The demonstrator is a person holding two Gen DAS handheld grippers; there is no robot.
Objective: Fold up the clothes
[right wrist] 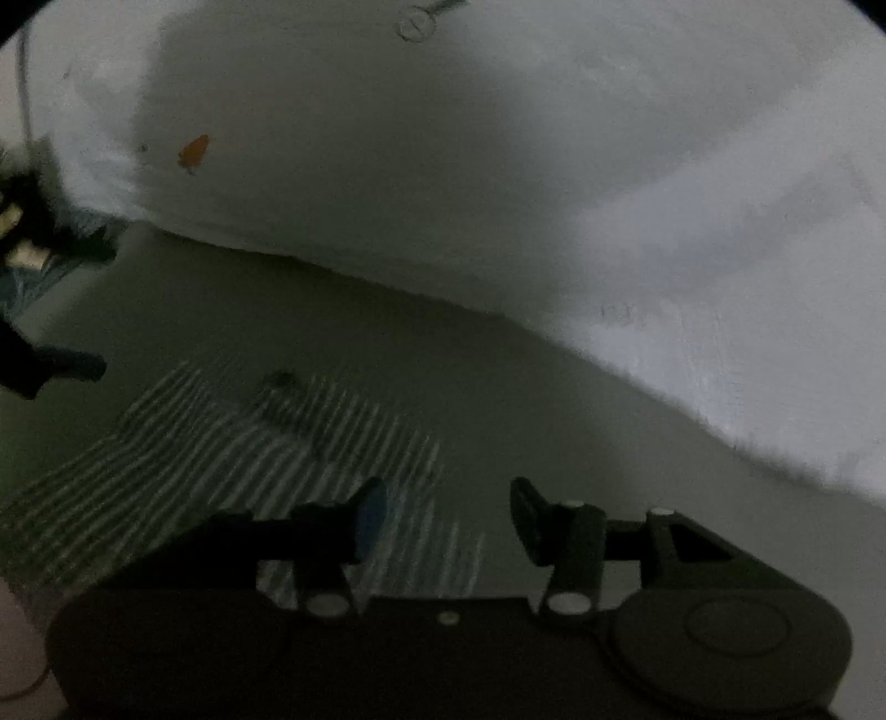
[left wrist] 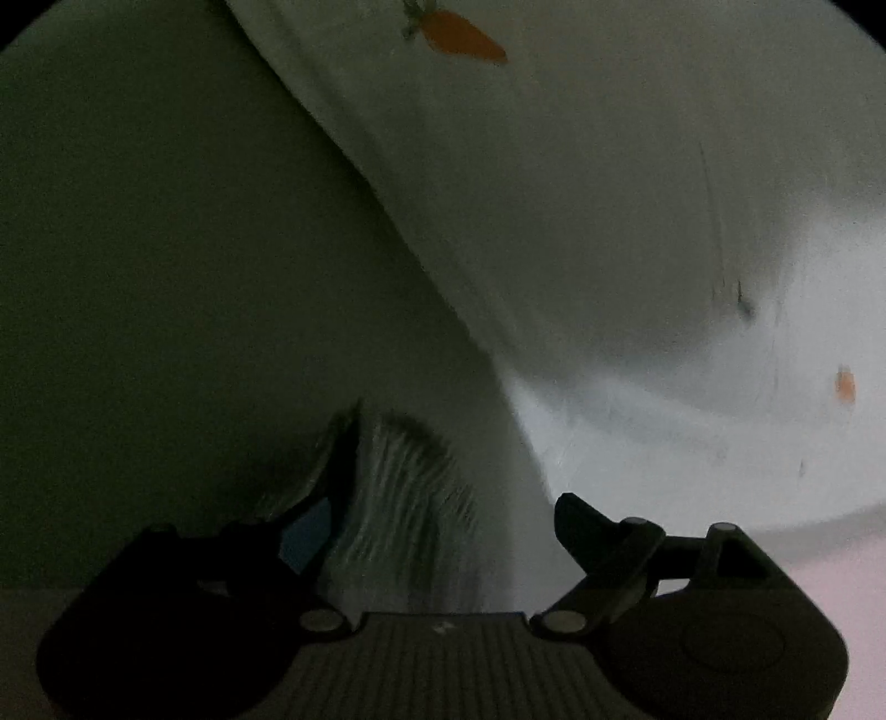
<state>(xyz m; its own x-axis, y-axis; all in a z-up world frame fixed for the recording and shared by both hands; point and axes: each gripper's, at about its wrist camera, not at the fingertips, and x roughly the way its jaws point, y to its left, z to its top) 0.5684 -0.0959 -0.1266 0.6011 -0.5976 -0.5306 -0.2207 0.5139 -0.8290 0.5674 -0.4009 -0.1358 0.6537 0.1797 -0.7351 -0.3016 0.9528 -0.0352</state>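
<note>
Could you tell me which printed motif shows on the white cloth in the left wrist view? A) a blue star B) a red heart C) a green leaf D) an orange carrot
D: an orange carrot with a green top is printed on the white cloth.

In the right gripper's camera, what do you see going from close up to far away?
Right gripper, jaws open and empty → striped cloth → plain greenish surface → white fabric with a small orange carrot print.

One white garment point(left wrist: 609, 194) with two orange carrot prints point(left wrist: 462, 36) visible, one striped cloth point(right wrist: 232, 443) (blurred), and two grippers, each with two fingers point(right wrist: 368, 520).
</note>
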